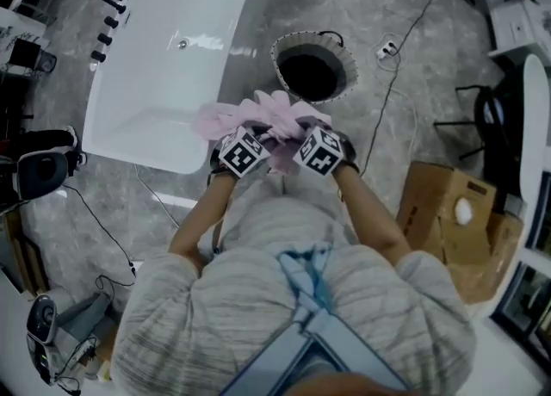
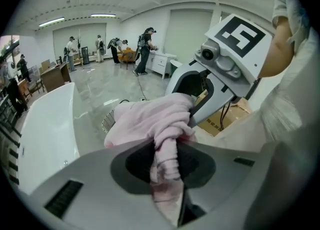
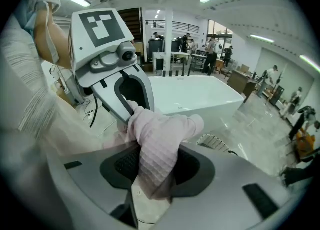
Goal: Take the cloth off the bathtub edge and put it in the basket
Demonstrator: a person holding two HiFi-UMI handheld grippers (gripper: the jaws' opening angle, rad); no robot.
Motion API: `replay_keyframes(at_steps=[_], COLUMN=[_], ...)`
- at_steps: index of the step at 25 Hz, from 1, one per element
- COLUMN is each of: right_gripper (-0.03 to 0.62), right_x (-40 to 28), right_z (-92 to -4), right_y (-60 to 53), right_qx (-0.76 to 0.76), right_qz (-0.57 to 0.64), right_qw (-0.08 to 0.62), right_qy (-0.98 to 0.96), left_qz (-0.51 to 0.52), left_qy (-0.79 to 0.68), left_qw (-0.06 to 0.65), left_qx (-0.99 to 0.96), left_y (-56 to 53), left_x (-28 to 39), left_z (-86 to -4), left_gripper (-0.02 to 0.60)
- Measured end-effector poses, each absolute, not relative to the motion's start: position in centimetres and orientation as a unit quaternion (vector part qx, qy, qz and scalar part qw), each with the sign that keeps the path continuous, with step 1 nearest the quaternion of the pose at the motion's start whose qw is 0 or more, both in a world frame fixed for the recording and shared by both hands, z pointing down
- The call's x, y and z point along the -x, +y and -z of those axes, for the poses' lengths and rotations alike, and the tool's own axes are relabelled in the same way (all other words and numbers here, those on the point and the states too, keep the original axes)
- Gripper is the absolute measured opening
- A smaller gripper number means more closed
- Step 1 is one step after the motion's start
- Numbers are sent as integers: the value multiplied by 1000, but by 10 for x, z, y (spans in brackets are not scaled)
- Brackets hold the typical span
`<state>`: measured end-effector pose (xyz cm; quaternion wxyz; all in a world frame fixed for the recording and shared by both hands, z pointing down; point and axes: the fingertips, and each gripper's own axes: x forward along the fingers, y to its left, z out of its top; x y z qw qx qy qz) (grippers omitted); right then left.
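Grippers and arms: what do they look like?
The left gripper and right gripper are grey plastic with dark pads, each carrying a white cube with black square markers. The person wears a pale striped short-sleeved top.

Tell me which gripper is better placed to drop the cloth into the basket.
Right, marginally: both clamp the pink cloth, but the basket lies straight ahead of the right gripper; the left gripper sits nearer the bathtub.
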<state>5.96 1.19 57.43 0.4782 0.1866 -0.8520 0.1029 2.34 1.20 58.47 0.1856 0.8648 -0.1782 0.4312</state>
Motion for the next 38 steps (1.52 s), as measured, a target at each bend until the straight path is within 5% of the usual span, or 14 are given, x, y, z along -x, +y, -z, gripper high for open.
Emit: replay_keyframes(at_steps=[10, 38], right_gripper=[166, 167], right_x=[-113, -149], right_z=[-536, -464], right_y=[-9, -87], right_qx=[-299, -361], right_qz=[-123, -100], right_qw=[443, 395], right_qy=[-836, -839], left_qz=[-412, -366], left_qy=[-127, -134], left_qw=[120, 75], left_qx=[-894, -918], left_y=[-17, -94], left_x=[-79, -115], left_z=[-550, -472], left_gripper=[100, 100])
